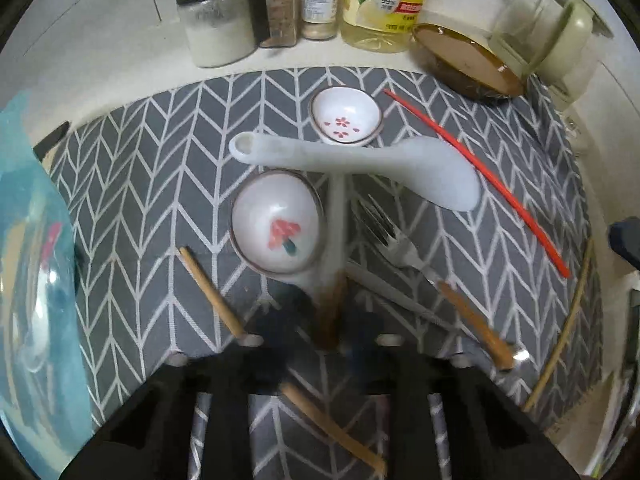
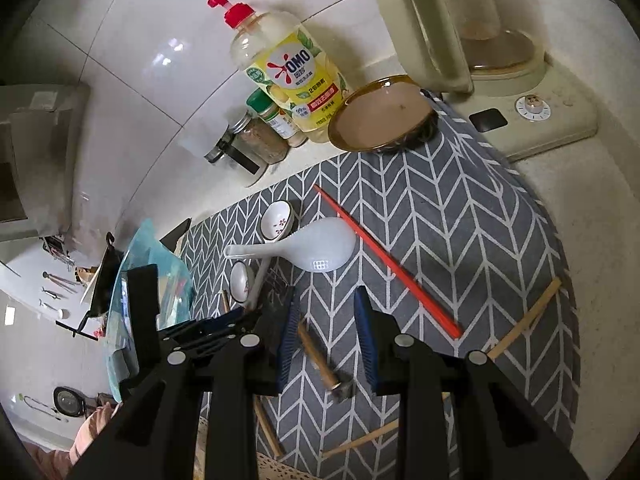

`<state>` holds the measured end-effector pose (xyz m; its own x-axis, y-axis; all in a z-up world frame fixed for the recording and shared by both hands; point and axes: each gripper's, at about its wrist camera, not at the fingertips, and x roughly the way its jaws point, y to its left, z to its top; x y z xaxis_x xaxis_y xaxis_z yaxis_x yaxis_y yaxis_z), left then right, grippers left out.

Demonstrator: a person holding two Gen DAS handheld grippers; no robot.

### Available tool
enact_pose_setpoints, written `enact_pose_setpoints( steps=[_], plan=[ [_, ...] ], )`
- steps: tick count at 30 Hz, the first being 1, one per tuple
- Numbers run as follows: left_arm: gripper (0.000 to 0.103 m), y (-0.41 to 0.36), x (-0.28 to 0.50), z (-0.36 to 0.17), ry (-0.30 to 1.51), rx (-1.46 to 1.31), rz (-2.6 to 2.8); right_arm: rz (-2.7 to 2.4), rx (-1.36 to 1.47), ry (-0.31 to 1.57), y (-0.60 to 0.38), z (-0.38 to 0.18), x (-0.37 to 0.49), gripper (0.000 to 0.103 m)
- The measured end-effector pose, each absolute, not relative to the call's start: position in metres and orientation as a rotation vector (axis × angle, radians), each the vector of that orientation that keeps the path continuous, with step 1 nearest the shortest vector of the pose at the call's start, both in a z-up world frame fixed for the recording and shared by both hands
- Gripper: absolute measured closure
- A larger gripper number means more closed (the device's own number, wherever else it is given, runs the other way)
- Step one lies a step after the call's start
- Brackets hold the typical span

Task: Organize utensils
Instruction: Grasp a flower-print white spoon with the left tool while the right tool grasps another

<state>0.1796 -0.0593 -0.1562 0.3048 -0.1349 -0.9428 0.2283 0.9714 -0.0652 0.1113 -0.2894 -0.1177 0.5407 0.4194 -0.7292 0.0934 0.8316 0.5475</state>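
Observation:
My left gripper [image 1: 326, 332] is shut on the brown-tipped handle of a white ceramic spoon [image 1: 334, 248], held above the grey chevron mat [image 1: 160, 168]. Under it lie a mushroom-print spoon [image 1: 276, 224], a white rice paddle [image 1: 360, 160], a fork with a wooden handle [image 1: 404, 248], a flower-print dish [image 1: 346, 116], a red chopstick [image 1: 480, 176] and wooden chopsticks [image 1: 212, 292]. My right gripper [image 2: 328, 340] is open, its blue pads either side of the fork's wooden handle [image 2: 318, 354]. The rice paddle [image 2: 312, 250] and red chopstick [image 2: 384, 260] lie beyond it.
Jars [image 1: 218, 24], a spice bottle [image 1: 320, 0], a dish soap bottle [image 2: 296, 84], a brown bowl [image 2: 384, 120] and a kettle on its base [image 2: 480, 40] stand along the back. A blue plastic bag [image 1: 32, 260] sits at the mat's left. Bamboo chopsticks [image 2: 524, 320] lie at the right.

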Motion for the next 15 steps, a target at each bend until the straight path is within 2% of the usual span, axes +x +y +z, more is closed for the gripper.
enact_pose_setpoints(
  steps=[3,10,15],
  plan=[
    [0.087,-0.041,0.168,-0.145,1.285,-0.052,-0.277,0.227,0.567,1.005,-0.283,-0.121,0.114,0.075],
    [0.088,-0.018,0.115,-0.121,1.275,-0.048,-0.303,0.308,0.519,1.053,-0.251,-0.132,0.123,0.075],
    [0.086,-0.004,0.098,-0.135,1.324,-0.030,-0.312,0.378,0.470,1.098,-0.223,-0.143,0.130,0.075]
  ],
)
